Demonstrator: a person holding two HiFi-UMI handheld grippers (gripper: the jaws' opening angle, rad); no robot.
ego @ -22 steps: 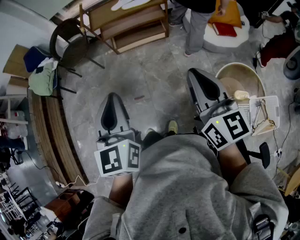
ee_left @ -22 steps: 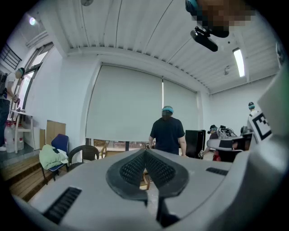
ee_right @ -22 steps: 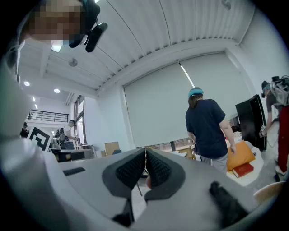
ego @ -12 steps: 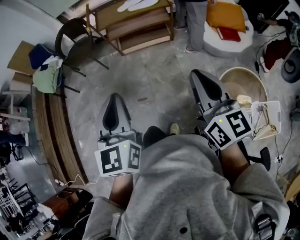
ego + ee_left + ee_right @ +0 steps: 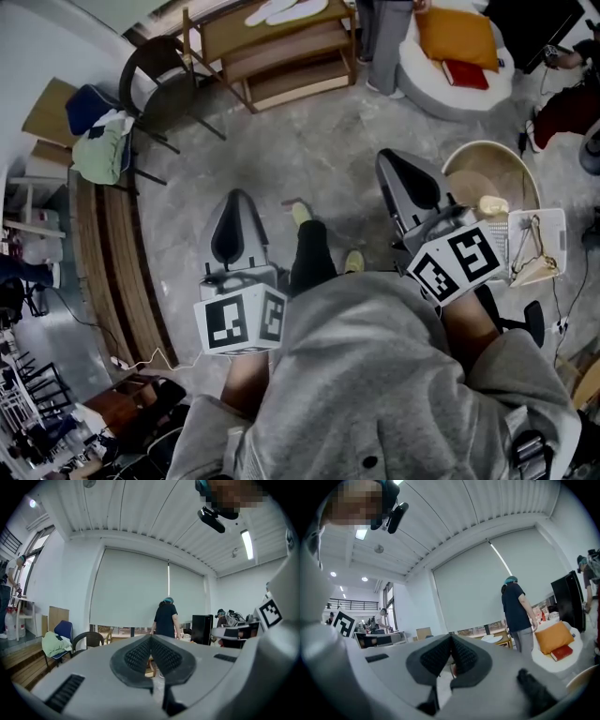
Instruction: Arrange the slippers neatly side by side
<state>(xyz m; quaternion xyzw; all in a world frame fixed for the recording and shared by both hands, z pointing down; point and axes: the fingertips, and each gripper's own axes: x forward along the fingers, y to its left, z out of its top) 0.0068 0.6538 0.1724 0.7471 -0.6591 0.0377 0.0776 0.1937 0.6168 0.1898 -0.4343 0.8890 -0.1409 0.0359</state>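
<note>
A pair of white slippers (image 5: 286, 9) lies on top of a wooden shelf (image 5: 281, 58) at the far end of the room; the right gripper view shows the slippers (image 5: 493, 639) small, beyond the jaws. My left gripper (image 5: 237, 197) is held in front of my body, shut, with nothing between its pads (image 5: 151, 637). My right gripper (image 5: 390, 156) is also shut and empty (image 5: 451, 636), pointing level toward the shelf. Both are well short of the slippers. My leg and light-coloured shoe (image 5: 301, 214) show between the grippers.
A black chair (image 5: 155, 89) and a blue chair with a green garment (image 5: 98, 152) stand left of the shelf. A person (image 5: 380, 42) stands by a white round seat with an orange cushion (image 5: 457, 37). A round basin (image 5: 487, 169) and a white basket (image 5: 536, 242) lie at right.
The shelf, chair and basin have slid lower in the head view as I walk toward them. One foot has stepped forward between the grippers. Both grippers stay shut.
</note>
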